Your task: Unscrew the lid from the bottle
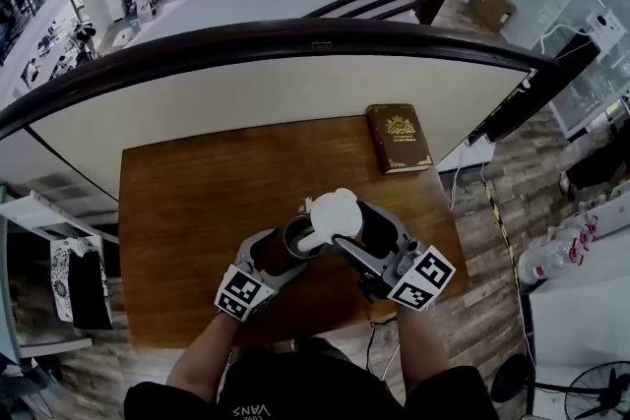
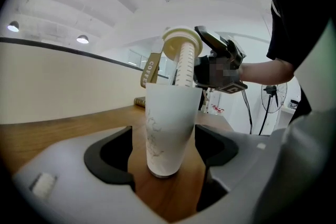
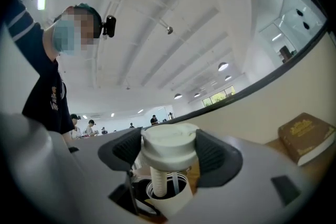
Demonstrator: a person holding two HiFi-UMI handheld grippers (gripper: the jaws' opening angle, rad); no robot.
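A white bottle (image 2: 168,128) stands on the wooden table (image 1: 197,202) between the pads of my left gripper (image 2: 164,136), which is shut on its sides. In the head view its dark open mouth (image 1: 295,239) shows beside my left gripper (image 1: 287,249). The white lid (image 1: 333,213) is off the bottle and held just above it, with my right gripper (image 1: 345,226) shut on it. A ribbed stem (image 2: 185,65) hangs from the lid (image 2: 182,39) down into the bottle. In the right gripper view, both pads of my right gripper (image 3: 168,147) press the lid (image 3: 169,144) above the bottle's rim (image 3: 168,199).
A brown book (image 1: 399,138) with gold print lies at the table's far right corner, also seen from my right gripper (image 3: 307,136). A curved partition wall (image 1: 295,84) runs behind the table. Right of the table, on the floor, are bottles (image 1: 556,256) and a fan (image 1: 600,389).
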